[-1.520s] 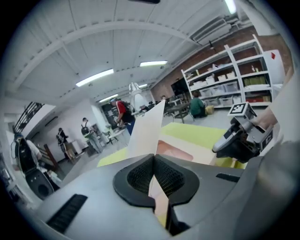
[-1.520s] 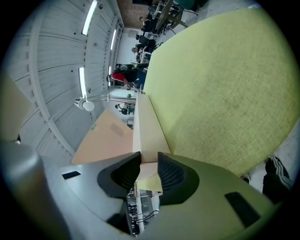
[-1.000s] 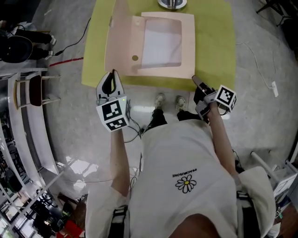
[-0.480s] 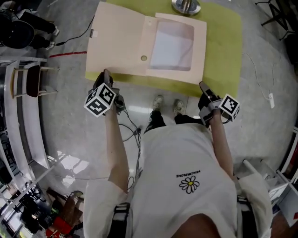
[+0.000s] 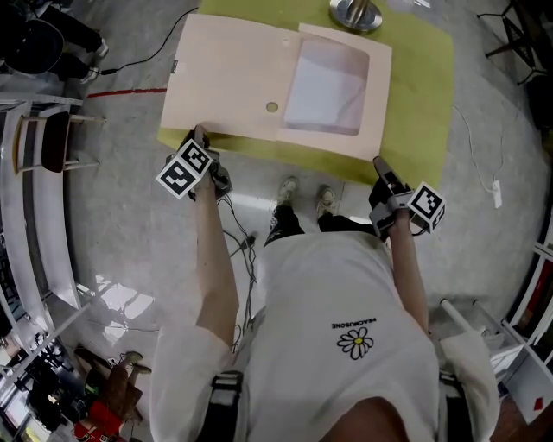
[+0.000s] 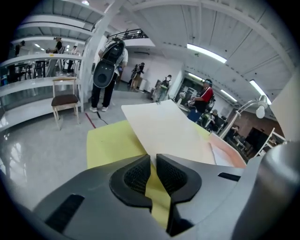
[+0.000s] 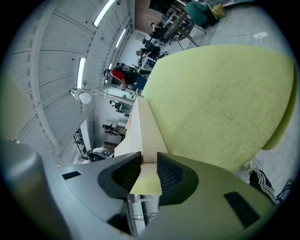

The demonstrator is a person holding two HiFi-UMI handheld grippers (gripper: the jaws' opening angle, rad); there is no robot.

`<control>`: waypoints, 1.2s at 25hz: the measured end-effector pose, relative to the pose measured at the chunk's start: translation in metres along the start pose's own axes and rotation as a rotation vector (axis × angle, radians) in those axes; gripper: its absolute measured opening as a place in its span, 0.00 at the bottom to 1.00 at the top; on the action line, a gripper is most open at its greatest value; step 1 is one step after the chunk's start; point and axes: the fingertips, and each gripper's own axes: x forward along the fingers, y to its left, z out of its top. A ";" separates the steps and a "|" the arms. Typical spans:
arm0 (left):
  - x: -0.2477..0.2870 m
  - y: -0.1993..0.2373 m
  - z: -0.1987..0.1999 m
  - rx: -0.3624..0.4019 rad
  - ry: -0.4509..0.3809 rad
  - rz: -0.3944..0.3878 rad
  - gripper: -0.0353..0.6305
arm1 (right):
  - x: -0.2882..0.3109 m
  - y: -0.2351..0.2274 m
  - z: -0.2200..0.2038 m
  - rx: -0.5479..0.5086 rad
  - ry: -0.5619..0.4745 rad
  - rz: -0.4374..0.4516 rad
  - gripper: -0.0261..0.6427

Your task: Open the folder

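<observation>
The left gripper (image 5: pixel 200 135) sits at the near left corner of the yellow-green table (image 5: pixel 421 95). Its jaws are opening, and through the narrow slit between the pads only the table's surface shows. The corner of the folder's cover (image 5: pixel 226 73) ends right at its tips and is not pinched. The right gripper (image 5: pixel 378 161) is at the table's near edge, further right, with its jaws closed on the near right corner of the folder (image 5: pixel 341 144). The folder lies open on the table's left and middle part. Its cover is swung out toward the table's left edge, and the other half is face up with white sheets (image 5: pixel 324 91) inside. A round metal base (image 5: pixel 355 13) stands at the table's far edge.
</observation>
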 end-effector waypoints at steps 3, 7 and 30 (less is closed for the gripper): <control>0.005 0.006 -0.006 -0.027 0.020 0.032 0.13 | 0.000 0.000 -0.001 0.002 -0.002 0.000 0.18; 0.014 0.010 -0.012 -0.024 0.049 0.063 0.14 | 0.000 0.000 0.000 0.016 -0.007 0.004 0.18; 0.011 0.022 -0.005 0.534 0.000 0.294 0.55 | -0.001 -0.003 0.003 0.056 -0.006 0.012 0.18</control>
